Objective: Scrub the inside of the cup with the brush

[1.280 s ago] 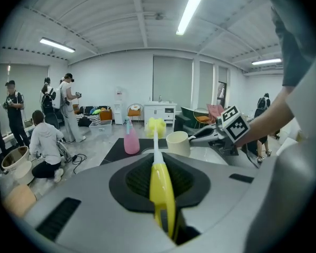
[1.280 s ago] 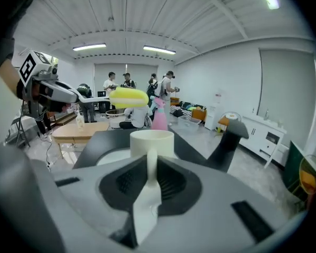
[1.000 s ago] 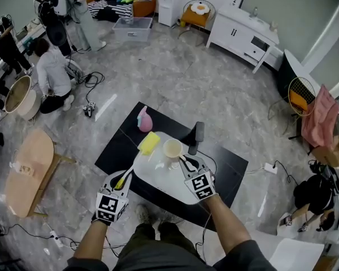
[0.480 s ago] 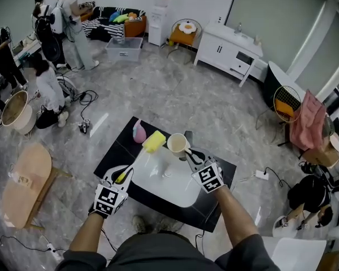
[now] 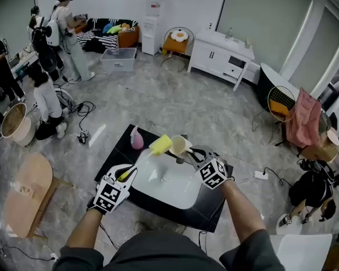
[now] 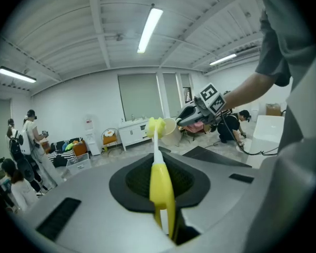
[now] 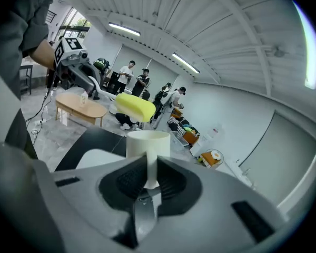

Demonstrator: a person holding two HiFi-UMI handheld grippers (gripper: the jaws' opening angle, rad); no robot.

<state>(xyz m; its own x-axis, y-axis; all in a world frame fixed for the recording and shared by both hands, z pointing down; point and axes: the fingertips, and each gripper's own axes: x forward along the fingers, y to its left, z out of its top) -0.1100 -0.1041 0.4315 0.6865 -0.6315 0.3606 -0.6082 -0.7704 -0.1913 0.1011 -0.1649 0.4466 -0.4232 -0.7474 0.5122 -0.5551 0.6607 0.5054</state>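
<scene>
1. My left gripper [image 5: 124, 174] is clamped on the yellow grip end of the brush [image 5: 142, 159]. In the left gripper view the jaws pinch that handle low down. The white shaft and yellow sponge head run straight out ahead of them, so I judge the long reach is meant to let the head go deep into the cup.
2. The sponge head sits well ahead of the left jaws and just beside the rim of the cup [image 5: 178, 145], on its left. From the right gripper view it hangs a little above and to one side of the mouth, not yet inside. I cannot tell whether it brushes the rim.
3. My right gripper [image 5: 192, 154] has its jaws closed narrowly on the cup's handle. The body of the cup stands just past the fingertips, with its open mouth turned toward the brush. Gripping the handle leaves the mouth free for the brush.
4. Both tools hang in the air over the white tabletop [image 5: 169, 188], with the cup near its far edge. I judge this gives me room to angle brush and cup against each other.
</scene>
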